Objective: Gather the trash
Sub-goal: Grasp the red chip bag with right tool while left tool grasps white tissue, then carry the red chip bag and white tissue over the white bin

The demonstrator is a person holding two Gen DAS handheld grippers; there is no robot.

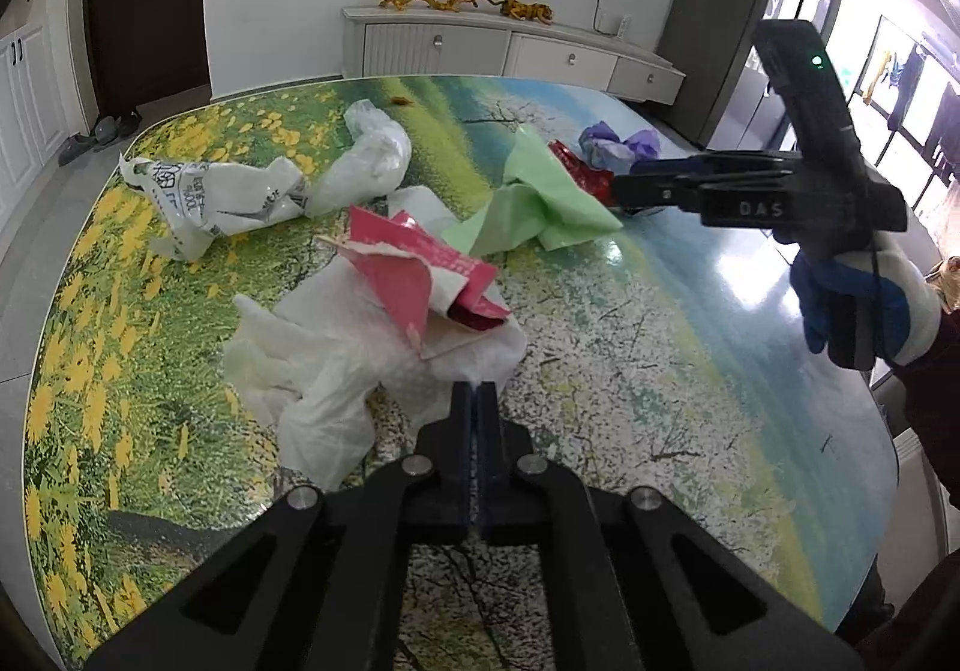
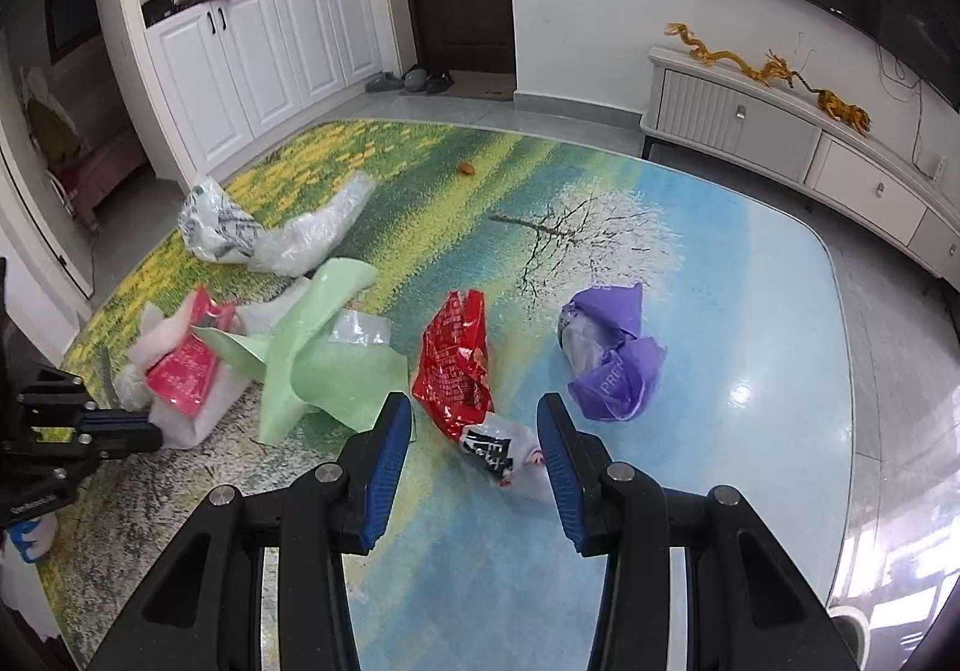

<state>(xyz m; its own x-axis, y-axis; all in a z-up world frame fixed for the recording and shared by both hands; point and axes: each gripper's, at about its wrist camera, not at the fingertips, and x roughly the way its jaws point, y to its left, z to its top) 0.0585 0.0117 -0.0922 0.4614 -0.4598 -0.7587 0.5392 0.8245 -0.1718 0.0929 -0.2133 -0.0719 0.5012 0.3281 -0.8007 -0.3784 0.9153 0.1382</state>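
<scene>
The crinkled red foil wrapper (image 2: 455, 365) lies on the glossy printed table (image 2: 750, 371), its long axis running from 12 to 6 o'clock in the right wrist view, a white printed end nearest the camera. The right tool (image 2: 474, 431) hangs with fingers wide apart on either side of that end, not touching. The left tool (image 1: 478, 401) has its fingers pressed together at the edge of soft white tissue (image 1: 324, 365) under a torn pink carton (image 1: 414, 275).

Left gripper (image 1: 478, 401) (closed) touches white tissue (image 1: 336, 371).
</scene>
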